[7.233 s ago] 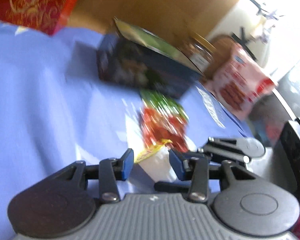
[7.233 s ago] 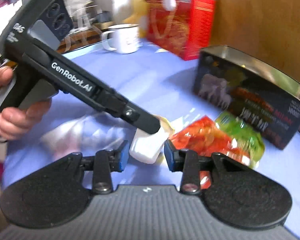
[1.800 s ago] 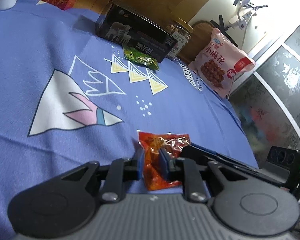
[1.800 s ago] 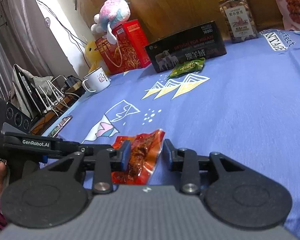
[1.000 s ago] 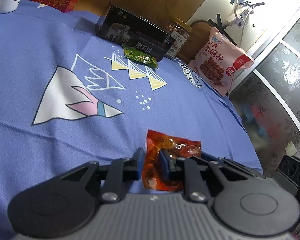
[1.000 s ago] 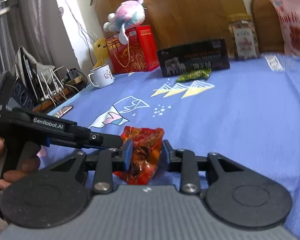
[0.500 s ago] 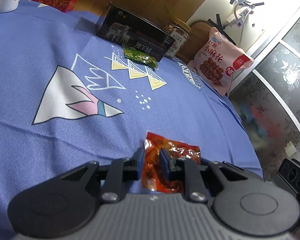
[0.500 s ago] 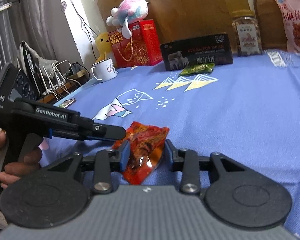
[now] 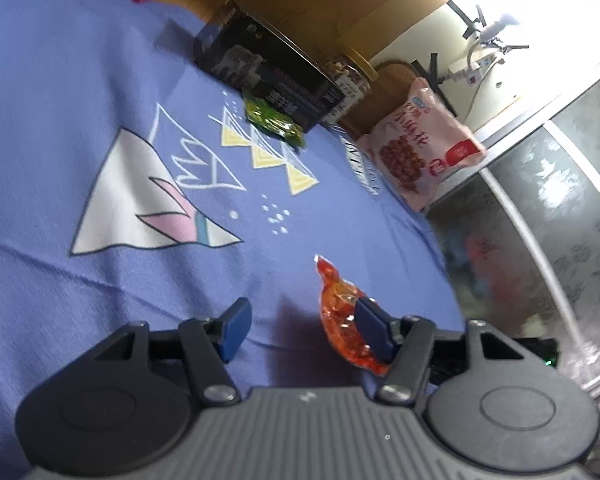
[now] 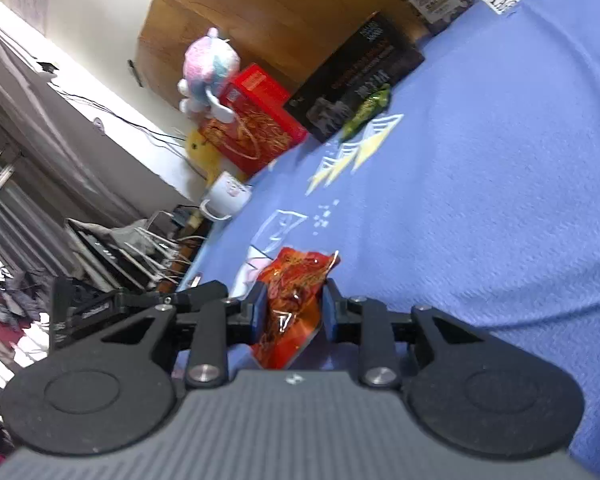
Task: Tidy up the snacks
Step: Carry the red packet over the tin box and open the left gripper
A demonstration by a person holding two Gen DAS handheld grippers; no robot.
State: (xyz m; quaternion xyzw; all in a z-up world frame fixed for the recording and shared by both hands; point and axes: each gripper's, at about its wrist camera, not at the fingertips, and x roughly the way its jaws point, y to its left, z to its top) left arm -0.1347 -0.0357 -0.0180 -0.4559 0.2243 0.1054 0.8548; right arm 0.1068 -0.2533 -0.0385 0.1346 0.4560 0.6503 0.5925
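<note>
Red snack packet passes from the left tool to the right.

The left tool (image 9: 300, 330) has just been opening and now stands wide, the red snack packet (image 9: 342, 312) at its three-o'clock pad. The right tool (image 10: 292, 314) has just been closing and pinches that packet (image 10: 294, 300) above the blue bedsheet (image 10: 480, 200). At twelve o'clock a green packet (image 9: 272, 118) lies against a black box (image 9: 268, 72).

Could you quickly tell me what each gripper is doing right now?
Left gripper: jaws just opened, holding nothing.
Right gripper: jaws just closed on the crinkly red-orange foil snack packet.
</note>
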